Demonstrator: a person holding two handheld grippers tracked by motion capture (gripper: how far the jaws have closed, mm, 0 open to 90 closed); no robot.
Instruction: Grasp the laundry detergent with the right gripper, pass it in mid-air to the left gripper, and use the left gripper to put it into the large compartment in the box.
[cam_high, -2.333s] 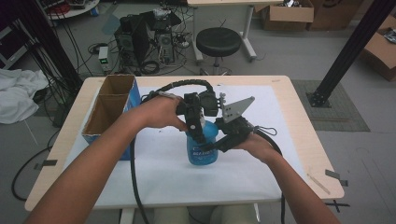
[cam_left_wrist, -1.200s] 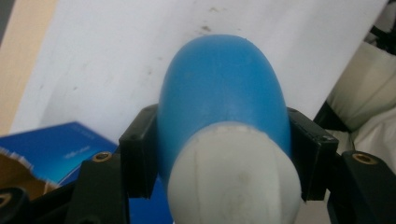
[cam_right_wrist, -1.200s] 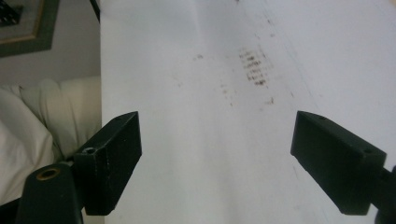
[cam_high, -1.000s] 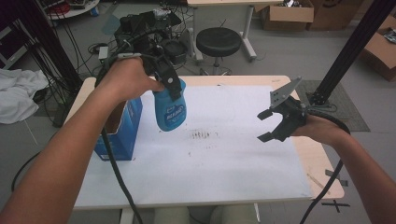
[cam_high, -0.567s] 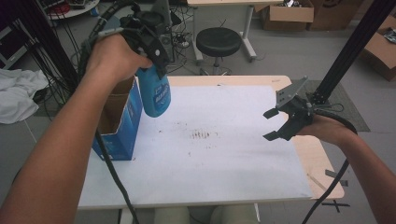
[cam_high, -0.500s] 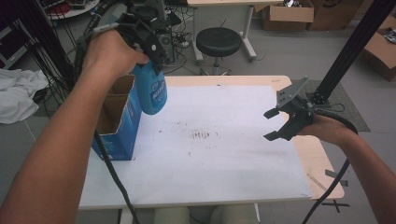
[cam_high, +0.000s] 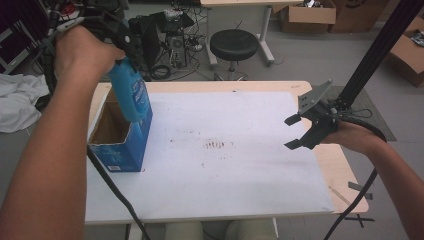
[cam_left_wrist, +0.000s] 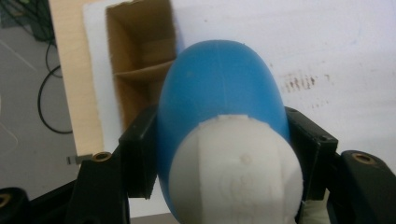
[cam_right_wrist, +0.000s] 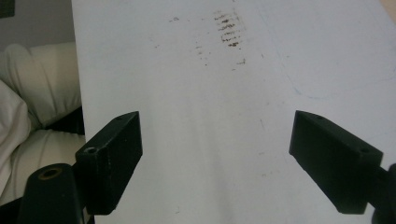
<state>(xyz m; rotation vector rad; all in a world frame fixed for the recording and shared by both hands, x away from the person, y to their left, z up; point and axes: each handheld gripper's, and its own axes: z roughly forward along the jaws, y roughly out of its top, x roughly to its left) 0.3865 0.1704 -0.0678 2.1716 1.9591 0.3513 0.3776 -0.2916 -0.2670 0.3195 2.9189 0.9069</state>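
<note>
Left gripper: jaws clamped on the neck end of a blue bottle with white cap, held in the air above the open cardboard box at the tabletop's left edge.
White sheet: brown smudges at centre.
Right gripper: jaws spread wide, nothing between them, above the right edge.
</note>
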